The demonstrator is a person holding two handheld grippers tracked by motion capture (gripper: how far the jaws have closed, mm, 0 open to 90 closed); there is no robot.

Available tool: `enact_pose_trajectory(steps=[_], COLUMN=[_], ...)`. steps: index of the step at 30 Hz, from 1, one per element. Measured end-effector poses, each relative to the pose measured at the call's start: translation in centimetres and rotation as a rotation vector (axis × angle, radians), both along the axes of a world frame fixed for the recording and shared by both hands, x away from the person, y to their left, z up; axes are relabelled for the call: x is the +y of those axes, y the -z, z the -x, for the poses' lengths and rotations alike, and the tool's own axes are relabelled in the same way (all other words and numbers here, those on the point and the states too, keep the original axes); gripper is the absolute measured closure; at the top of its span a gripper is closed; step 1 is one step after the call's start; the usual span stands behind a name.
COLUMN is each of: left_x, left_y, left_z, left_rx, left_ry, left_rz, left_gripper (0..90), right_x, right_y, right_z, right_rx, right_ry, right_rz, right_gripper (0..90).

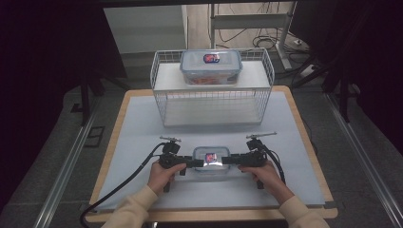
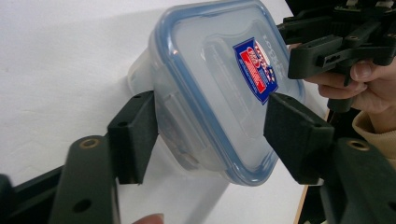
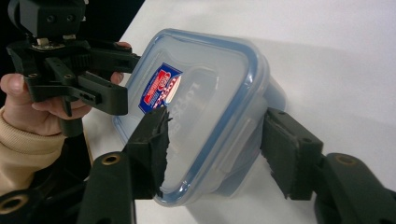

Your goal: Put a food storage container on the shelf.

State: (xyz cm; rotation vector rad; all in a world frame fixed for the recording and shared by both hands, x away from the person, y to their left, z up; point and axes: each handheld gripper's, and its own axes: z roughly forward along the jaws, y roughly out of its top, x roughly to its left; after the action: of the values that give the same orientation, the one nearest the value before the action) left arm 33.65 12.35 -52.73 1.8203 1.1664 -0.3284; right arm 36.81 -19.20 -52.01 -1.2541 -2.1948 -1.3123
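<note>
- Clear plastic box (image 1: 210,161) sits near the table's (image 1: 304,142) front edge, with bare room all around.
- Left gripper (image 1: 195,163) and right gripper (image 1: 227,160) each pinch one end of it.

I see a clear plastic box (image 1: 211,163) with a blue band round the rim of its lid and a red, white and blue label (image 2: 256,69) on top. My left gripper (image 1: 196,163) and right gripper (image 1: 227,160) are both matt black, with brass-coloured screw heads showing on the jaws in the gripper views. Beyond that box stands a white wire basket (image 1: 212,97), and on its white shelf sits a second clear box (image 1: 211,66) with the same blue-trimmed lid and a reddish tint low inside. Under the near box lies a pale grey-blue mat (image 1: 142,142) over a light wood table (image 1: 119,116). My sleeves (image 1: 135,209) are cream.
</note>
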Motion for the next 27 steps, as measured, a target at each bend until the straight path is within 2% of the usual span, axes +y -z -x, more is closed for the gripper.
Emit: enact_pose_trajectory(steps=[7, 15, 21, 27], left_x=[0.3, 0.5, 0.6, 0.5], left_y=[-0.1, -0.3, -0.4, -0.5], left_z=[0.9, 1.8, 2.1, 2.4], left_rx=[-0.028, -0.066, -0.077, -0.086], left_ry=[-0.019, -0.014, -0.019, -0.025], left_rz=[0.023, 0.018, 0.024, 0.023], left_gripper=[44.0, 48.9, 50.2, 50.9], right_x=[-0.2, -0.4, -0.4, -0.5], right_y=[-0.4, -0.8, -0.8, -0.9], right_z=[1.0, 1.9, 2.2, 2.3], right_rx=[-0.050, -0.093, -0.107, -0.096], right_ry=[0.004, -0.006, -0.008, 0.001], right_rz=[0.004, 0.005, 0.005, -0.007], right_gripper=[48.6, 52.2, 53.0, 53.8])
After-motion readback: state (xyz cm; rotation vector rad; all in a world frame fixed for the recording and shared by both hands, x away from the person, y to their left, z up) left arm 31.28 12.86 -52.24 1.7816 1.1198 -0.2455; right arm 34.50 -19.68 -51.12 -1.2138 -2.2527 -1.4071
